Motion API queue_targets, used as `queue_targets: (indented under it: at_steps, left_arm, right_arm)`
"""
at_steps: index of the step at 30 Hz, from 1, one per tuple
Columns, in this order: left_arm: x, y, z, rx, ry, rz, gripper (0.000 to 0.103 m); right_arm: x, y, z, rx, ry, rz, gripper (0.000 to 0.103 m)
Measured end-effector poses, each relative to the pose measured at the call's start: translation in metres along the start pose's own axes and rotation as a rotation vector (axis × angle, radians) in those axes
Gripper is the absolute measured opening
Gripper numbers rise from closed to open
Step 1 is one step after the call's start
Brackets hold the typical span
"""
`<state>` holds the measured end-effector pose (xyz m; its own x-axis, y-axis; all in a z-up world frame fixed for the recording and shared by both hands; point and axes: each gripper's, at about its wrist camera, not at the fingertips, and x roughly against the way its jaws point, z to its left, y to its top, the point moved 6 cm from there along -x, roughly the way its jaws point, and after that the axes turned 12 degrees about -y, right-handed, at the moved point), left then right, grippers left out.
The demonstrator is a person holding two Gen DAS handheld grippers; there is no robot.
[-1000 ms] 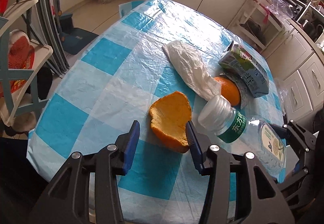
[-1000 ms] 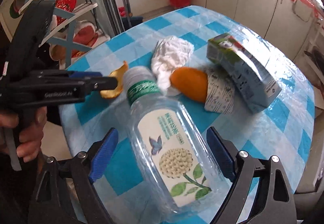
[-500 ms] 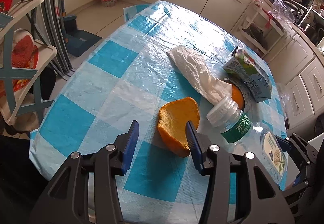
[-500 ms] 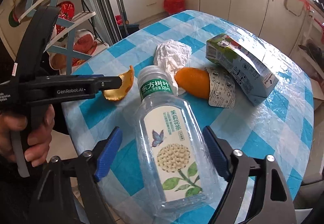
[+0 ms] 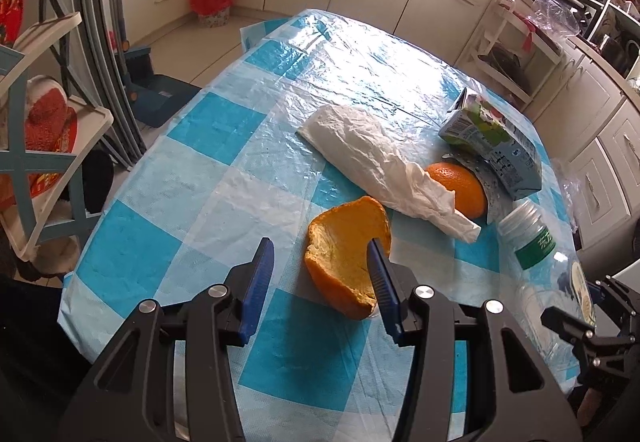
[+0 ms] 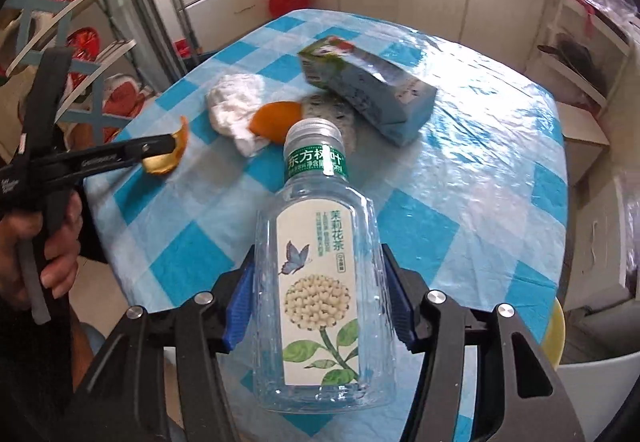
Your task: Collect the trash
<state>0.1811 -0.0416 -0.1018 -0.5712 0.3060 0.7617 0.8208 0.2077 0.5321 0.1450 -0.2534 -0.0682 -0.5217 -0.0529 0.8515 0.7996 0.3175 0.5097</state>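
Note:
A clear tea bottle (image 6: pixel 316 282) with a green neck band is between the blue pads of my right gripper (image 6: pixel 318 258). Its jaws are closing and the pads press on the bottle's sides; the bottle is tilted up off the table. In the left wrist view the bottle (image 5: pixel 532 238) shows at the right edge. My left gripper (image 5: pixel 320 244) stands open over a curved orange peel (image 5: pixel 340 250). Its right finger is at the peel's rim and its left finger is well clear. A crumpled white tissue (image 5: pixel 372 158), an orange (image 5: pixel 460 186) and a milk carton (image 5: pixel 492 138) lie beyond.
The table (image 5: pixel 200 182) has a blue and white checked plastic cover. A red bin (image 5: pixel 212 0) stands on the floor by the far cabinets. A shelf rack (image 5: pixel 40 122) is to the left of the table. A person's hand (image 6: pixel 40 242) holds the left gripper's handle.
My right gripper's jaws have narrowed onto the bottle and lifted it toward the table's near right. The left gripper and the peel have stayed put.

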Motion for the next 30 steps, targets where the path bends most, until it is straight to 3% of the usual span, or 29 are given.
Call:
queue_targets:
  at_steps: [5,13,18,30]
  left_arm:
    - [-0.003,0.0,-0.006,-0.011,-0.053,0.002,0.044]
    - [-0.005,-0.002,-0.008,-0.013,-0.101,0.013,0.012]
    - [-0.003,-0.003,-0.018,-0.063,-0.101,0.016,0.011]
    - [-0.006,-0.008,-0.014,-0.053,-0.07,0.03,0.013]
  right_arm:
    - [-0.005,0.006,-0.005,-0.026,-0.033,0.003,0.065]
    - [-0.003,0.007,-0.011,-0.035,-0.062,-0.011,0.068]
    - [-0.007,0.006,-0.016,-0.057,-0.075,0.004,0.068]
    - [-0.005,0.004,-0.016,-0.052,-0.093,-0.001,0.068]
